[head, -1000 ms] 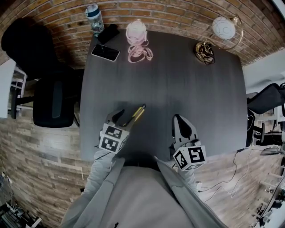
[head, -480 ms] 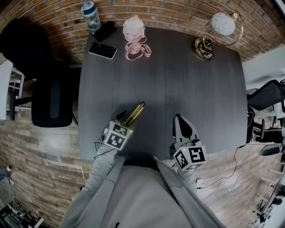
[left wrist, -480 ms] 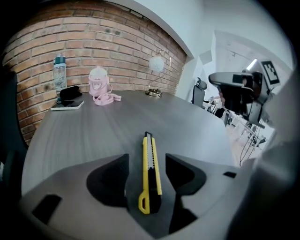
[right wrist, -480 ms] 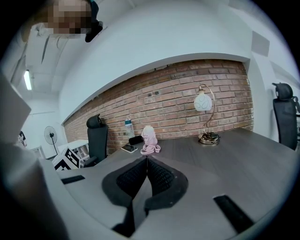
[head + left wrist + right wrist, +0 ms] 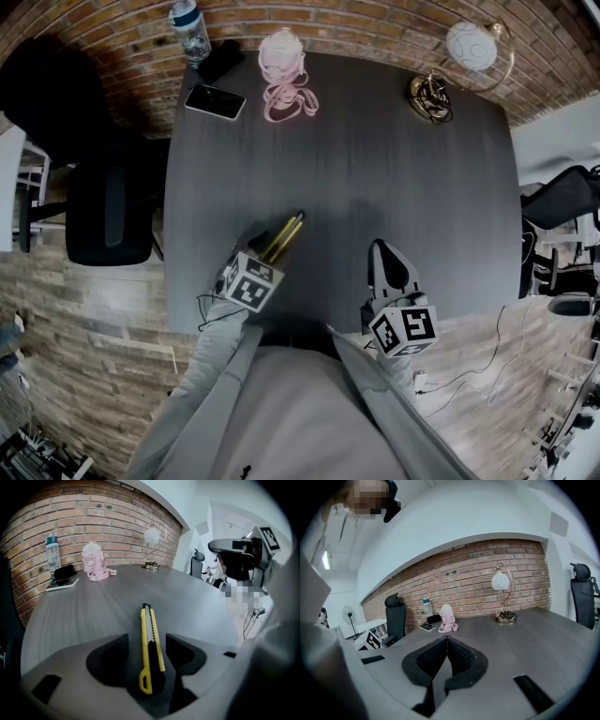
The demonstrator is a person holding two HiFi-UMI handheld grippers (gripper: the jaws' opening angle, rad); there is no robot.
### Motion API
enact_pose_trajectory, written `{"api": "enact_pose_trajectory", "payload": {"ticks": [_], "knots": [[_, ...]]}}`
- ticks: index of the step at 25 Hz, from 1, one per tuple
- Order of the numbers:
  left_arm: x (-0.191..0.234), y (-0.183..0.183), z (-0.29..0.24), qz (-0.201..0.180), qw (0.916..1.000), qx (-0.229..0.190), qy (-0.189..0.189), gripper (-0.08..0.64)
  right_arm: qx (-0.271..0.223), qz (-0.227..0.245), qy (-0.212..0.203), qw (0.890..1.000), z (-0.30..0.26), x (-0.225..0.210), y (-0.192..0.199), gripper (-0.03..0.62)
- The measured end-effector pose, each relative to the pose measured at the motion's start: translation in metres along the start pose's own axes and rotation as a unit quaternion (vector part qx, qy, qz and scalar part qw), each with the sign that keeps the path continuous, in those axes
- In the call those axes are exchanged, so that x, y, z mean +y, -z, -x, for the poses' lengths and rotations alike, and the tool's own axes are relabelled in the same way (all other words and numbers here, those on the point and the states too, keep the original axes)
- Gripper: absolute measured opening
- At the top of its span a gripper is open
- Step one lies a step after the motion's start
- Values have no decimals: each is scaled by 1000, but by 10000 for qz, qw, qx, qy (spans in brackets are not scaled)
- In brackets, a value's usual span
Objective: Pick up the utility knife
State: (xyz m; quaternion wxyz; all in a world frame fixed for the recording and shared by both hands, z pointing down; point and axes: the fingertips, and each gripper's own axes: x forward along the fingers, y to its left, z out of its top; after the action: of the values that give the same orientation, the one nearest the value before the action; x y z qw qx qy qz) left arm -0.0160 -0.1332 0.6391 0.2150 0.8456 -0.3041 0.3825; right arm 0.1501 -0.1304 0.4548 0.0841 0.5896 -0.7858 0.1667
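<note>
Near the front edge of the dark grey wooden table (image 5: 375,169), the slim yellow-and-black utility knife (image 5: 146,620) lies pointing away, its looped tail end between the jaws of the left gripper (image 5: 147,638). Those jaws are opening, with a gap showing on each side of the knife. To its right, the right gripper (image 5: 446,641) hovers with its jaws pressed together on nothing.

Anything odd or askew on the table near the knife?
Nothing stands out. The utility knife lies flat on the table, between the opening jaws of the left gripper, which do not touch it.
</note>
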Motion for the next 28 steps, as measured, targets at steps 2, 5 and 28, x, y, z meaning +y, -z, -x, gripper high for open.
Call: {"api": "enact_pose_trajectory", "payload": {"ticks": [2, 5, 28], "knots": [[0, 2, -1, -59, 10000, 41, -15, 228, 7, -5, 24, 10000, 1, -2, 0, 17], [0, 4, -2, -132, 9999, 43, -51, 227, 7, -33, 59, 10000, 3, -5, 1, 17], [1, 5, -5, -434, 9986, 94, -298, 163, -17, -99, 133, 9999, 6, -12, 1, 17]]}}
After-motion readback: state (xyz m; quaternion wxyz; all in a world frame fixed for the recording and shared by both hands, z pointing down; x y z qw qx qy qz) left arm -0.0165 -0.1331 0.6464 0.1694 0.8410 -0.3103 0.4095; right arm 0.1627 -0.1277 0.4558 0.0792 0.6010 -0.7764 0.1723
